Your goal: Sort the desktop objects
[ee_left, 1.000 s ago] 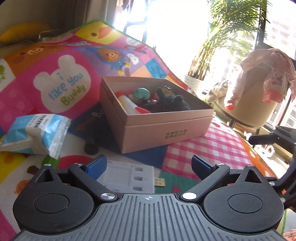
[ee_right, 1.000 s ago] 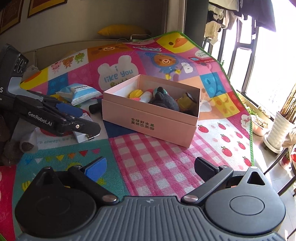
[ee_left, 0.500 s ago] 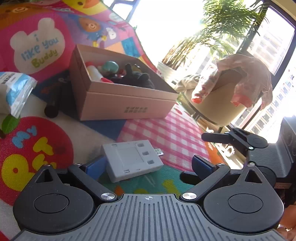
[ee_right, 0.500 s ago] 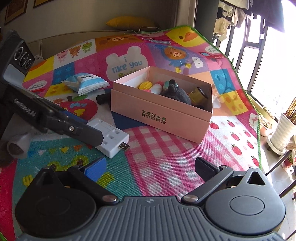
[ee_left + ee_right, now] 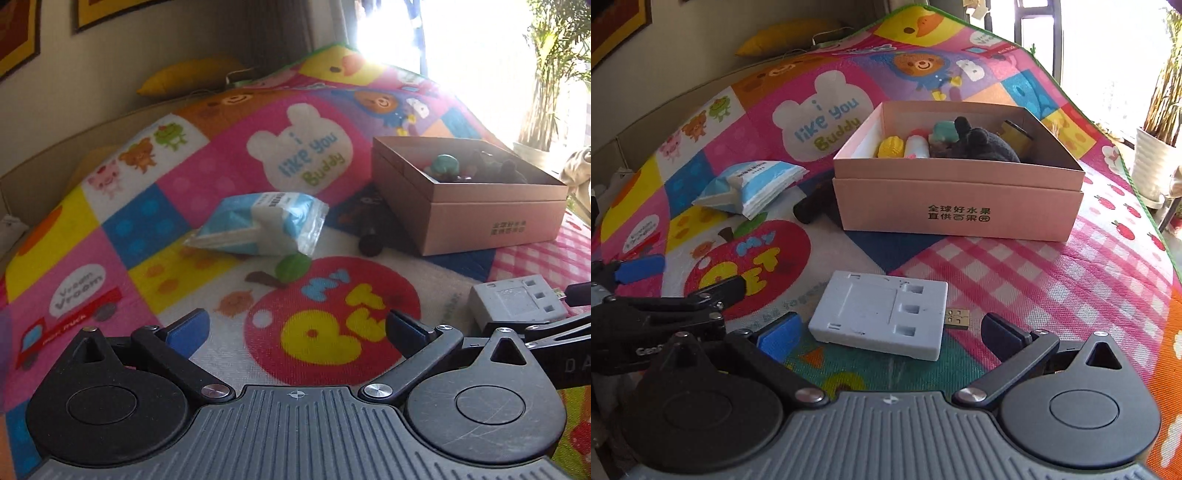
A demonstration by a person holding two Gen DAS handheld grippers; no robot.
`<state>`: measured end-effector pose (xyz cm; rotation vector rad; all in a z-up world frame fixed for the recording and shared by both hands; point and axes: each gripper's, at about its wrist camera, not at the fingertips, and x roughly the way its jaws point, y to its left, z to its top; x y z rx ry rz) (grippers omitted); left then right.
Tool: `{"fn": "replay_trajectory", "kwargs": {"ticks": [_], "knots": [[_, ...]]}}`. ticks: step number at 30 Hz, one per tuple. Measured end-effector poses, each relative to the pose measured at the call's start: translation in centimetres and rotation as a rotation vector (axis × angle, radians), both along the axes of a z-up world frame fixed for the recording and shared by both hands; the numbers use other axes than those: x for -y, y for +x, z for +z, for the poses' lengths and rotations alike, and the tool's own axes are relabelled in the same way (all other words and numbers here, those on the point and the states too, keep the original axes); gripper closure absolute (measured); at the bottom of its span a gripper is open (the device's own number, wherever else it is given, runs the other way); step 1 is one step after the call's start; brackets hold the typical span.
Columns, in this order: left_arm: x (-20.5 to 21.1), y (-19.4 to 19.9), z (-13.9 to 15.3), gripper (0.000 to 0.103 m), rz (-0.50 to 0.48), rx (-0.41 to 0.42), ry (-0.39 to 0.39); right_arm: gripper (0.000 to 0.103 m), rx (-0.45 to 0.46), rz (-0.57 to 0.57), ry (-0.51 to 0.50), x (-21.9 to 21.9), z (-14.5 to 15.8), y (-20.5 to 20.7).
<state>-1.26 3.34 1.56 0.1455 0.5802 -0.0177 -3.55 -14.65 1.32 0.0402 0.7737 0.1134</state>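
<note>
right claw [image 5: 890,332] released, fingers either side of the white adapter [image 5: 882,319] at lower centre | left claw [image 5: 295,330] released, empty, over mat [image 5: 110,236] | pink box [image 5: 956,206] upper centre | tissue pack [image 5: 750,186] left of it

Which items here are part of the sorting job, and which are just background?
Job:
pink box
white USB hub
tissue pack
black cylinder
right gripper, open
left gripper, open

Background:
play mat
yellow cushion
potted plant
</note>
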Motion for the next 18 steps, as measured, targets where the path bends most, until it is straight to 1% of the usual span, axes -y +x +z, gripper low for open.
{"fn": "replay_trajectory", "kwargs": {"ticks": [2,4,6,7,11,13,16,18], "knots": [[-0.4,0.0,-0.2,0.000,0.023,-0.018,-0.013,0.000,-0.015,-0.037,-0.033,-0.7,-0.5,0.7],[-1.0,0.1,-0.3,0.000,0.030,-0.038,-0.050,0.000,-0.013,-0.040,-0.041,-1.1,-0.6,0.8],[-1.5,0.2,-0.3,0.000,0.018,-0.053,-0.096,0.009,-0.008,-0.041,-0.062,-1.3,-0.5,0.7],[-1.6,0.3,-0.3,0.000,0.018,-0.055,-0.104,0.009,-0.002,-0.033,-0.080,-1.4,-0.4,0.6],[-1.5,-0.1,-0.3,0.000,0.004,-0.041,-0.120,0.010,-0.015,-0.001,-0.074,-0.2,0.6,0.0],[-0.8,-0.5,-0.2,0.000,-0.029,-0.027,-0.102,0.010,0.006,0.013,-0.084,0.9,1.9,-0.8],[1.1,-1.0,-0.1,0.000,-0.100,-0.034,-0.088,0.010,0.054,0.038,-0.092,2.4,4.5,-1.7],[2.3,-1.3,-0.1,0.000,-0.153,-0.038,-0.090,0.010,0.114,0.049,-0.106,3.2,7.0,-2.0]]}}
